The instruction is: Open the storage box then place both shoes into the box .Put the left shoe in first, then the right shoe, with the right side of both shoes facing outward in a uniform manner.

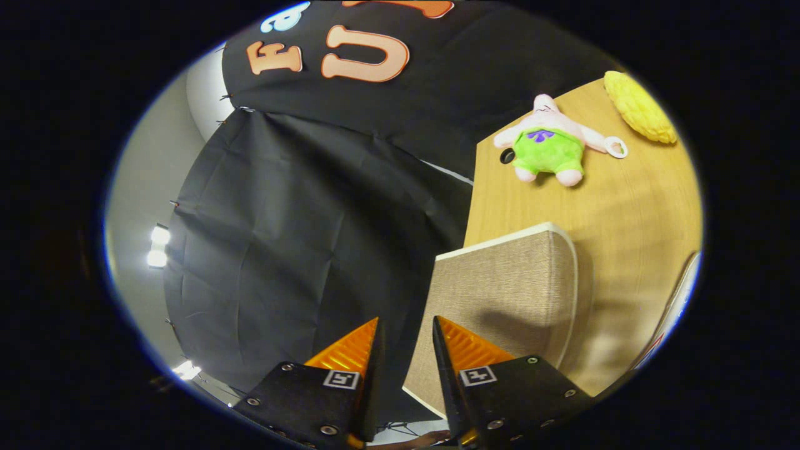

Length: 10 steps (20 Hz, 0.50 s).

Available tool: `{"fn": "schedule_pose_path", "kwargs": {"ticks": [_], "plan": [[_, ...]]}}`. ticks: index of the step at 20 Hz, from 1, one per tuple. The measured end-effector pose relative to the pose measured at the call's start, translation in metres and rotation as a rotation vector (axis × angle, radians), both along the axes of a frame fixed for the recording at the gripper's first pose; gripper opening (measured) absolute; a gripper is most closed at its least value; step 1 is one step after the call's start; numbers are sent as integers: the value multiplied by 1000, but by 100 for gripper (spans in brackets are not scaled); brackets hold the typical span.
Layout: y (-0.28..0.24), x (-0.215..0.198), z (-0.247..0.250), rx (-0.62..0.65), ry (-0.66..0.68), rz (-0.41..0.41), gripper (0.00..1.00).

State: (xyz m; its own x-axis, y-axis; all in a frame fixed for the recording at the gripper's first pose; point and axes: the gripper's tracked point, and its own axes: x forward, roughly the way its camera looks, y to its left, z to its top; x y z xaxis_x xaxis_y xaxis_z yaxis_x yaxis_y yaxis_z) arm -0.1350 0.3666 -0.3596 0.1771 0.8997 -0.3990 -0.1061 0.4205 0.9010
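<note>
Two fingers of the claw [406, 325] stand a narrow gap apart, gripping nothing — between their tips shows the near edge of the storage box [500, 306] and black cloth behind it. The box is a beige, fabric-covered thing with a pale rim; it sits on the wooden table [625, 212], and its broad woven face lies just ahead of one finger [465, 347], whose tip overlaps that face in the view; whether it touches cannot be told. The other finger [353, 350] points at the dark cloth wall beside the table. Beyond the box, well apart from it, a pink plush toy [550, 147] in green shorts lies on the table — a yellow knobbly cushion [640, 107] sits near it, farther along the table.
</note>
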Motion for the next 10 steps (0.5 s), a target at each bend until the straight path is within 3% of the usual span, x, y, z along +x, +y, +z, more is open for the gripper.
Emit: {"fn": "schedule_pose_path", "kwargs": {"ticks": [2, 4, 6, 10], "plan": [[-13, -1, -13, -18, 16, -23, 63], [-26, -4, -27, -41, 24, -33, 79], [-37, -4, -30, -12, 46, -44, 86], [-61, 1, -39, -3, 38, -73, 89]]}}
